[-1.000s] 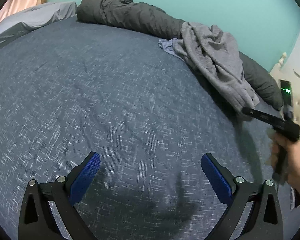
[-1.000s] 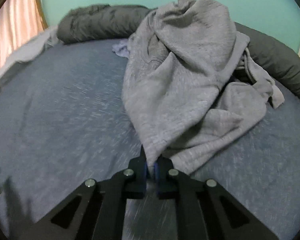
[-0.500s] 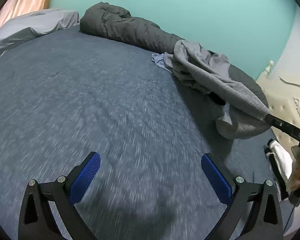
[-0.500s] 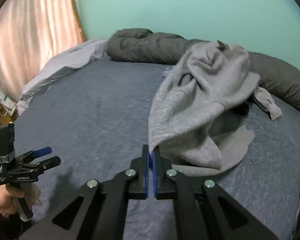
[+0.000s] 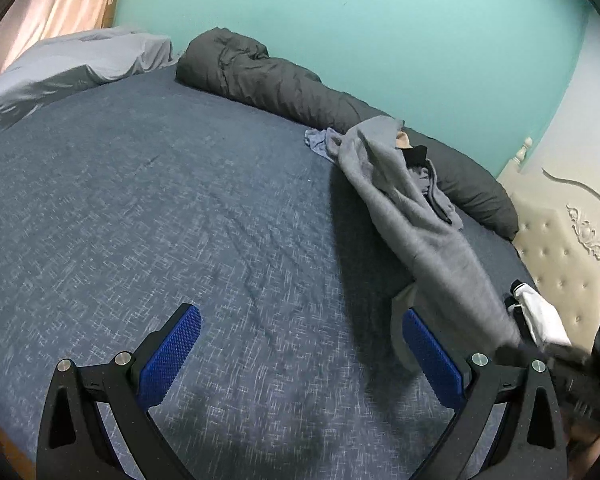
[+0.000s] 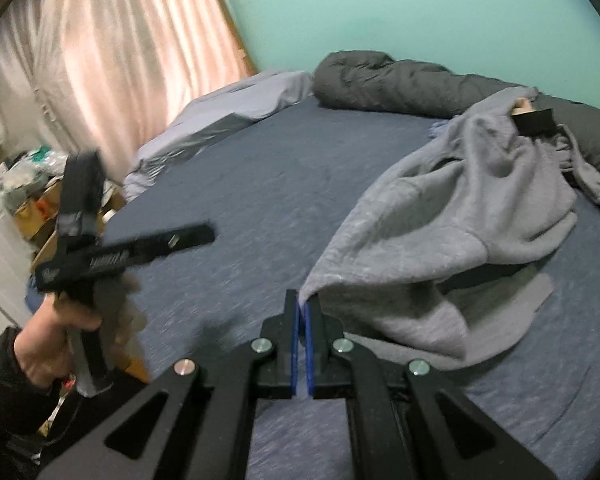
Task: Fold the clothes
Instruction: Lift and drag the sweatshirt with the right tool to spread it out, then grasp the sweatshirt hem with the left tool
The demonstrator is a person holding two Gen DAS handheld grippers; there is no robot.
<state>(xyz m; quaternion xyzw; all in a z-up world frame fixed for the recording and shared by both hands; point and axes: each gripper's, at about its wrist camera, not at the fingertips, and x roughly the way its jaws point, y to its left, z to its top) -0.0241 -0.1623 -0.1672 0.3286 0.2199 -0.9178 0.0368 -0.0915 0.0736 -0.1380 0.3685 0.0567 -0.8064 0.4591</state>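
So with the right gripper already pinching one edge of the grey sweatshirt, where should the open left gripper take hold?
Probably the loose hem edge of the grey sweatshirt just beside the right gripper, coming low over the bed from the curtain side. That edge is lifted and taut there; the far end lies bunched on the dark duvet. The left gripper is open and empty.

Both wrist views angled down, close over bed point(image 5: 140, 200); overlap probably sweatshirt point(image 6: 460, 220).

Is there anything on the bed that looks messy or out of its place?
Yes. The grey garment is crumpled, one edge pinched in the right gripper, the rest trailing onto the bed. A dark quilt lies rolled against the wall. The left gripper is open and empty.
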